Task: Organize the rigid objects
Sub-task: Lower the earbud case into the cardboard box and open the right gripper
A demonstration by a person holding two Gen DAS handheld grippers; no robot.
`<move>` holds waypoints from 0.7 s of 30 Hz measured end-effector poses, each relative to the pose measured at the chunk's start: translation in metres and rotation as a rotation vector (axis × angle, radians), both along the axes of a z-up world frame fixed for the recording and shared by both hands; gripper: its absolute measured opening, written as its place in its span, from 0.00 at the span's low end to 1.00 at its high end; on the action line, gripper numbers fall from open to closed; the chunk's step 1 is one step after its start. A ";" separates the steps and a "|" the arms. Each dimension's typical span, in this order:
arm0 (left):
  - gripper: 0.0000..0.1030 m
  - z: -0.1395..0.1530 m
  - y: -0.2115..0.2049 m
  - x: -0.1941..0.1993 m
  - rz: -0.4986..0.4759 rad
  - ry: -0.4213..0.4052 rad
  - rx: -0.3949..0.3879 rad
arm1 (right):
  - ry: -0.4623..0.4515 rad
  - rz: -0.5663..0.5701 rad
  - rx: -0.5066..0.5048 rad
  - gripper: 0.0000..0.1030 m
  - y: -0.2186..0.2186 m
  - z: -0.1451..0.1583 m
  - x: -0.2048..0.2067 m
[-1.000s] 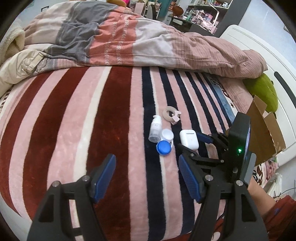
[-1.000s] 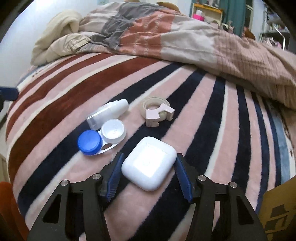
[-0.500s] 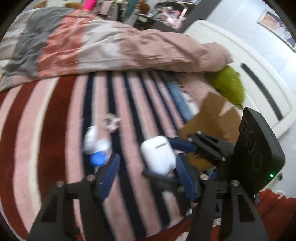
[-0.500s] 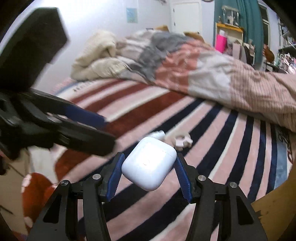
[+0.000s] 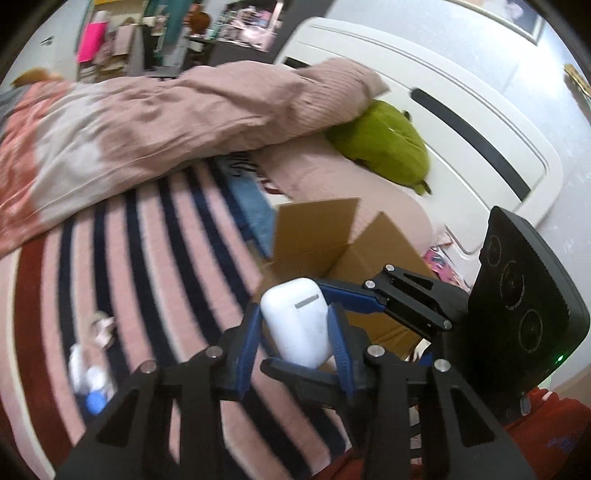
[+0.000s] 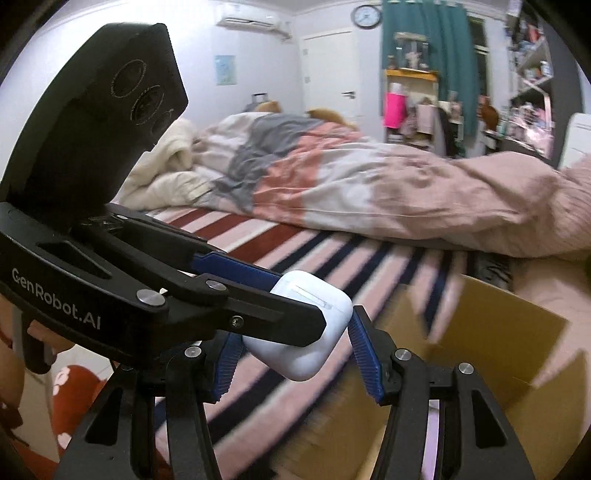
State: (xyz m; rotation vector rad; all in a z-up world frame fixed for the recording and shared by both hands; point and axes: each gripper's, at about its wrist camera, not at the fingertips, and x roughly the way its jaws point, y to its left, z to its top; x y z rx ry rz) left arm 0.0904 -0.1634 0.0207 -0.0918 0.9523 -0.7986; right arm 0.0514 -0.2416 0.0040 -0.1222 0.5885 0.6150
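A lived-in home bedroom: a bed [image 6: 295, 251] with a striped blanket [image 5: 155, 258] and rumpled duvet [image 6: 332, 177], white headboard [image 5: 424, 110], wall clock [image 6: 366, 16], teal curtains [image 6: 417, 22], air conditioner [image 6: 251, 25] and cluttered shelves [image 6: 528, 66]

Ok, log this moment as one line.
phase: handover | left tool: shut on earbud case | right tool: shut on earbud case | position: in air, near open cardboard box

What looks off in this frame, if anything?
Both grippers are on one object: the white earbud case is held in the air, with the left gripper and the right gripper jaws closed on it crosswise, near the open cardboard box. Nothing looks spilled or damaged.
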 end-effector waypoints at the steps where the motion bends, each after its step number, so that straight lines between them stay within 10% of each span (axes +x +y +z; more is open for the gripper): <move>1: 0.32 0.000 -0.011 0.001 -0.020 0.003 0.003 | 0.006 -0.017 -0.001 0.50 -0.010 0.001 0.000; 9: 0.33 -0.021 -0.080 0.011 -0.164 0.067 0.068 | 0.118 -0.139 -0.134 0.50 -0.066 -0.007 0.006; 21: 0.41 -0.025 -0.080 0.016 -0.122 0.095 0.111 | 0.273 -0.155 -0.174 0.52 -0.084 -0.019 0.017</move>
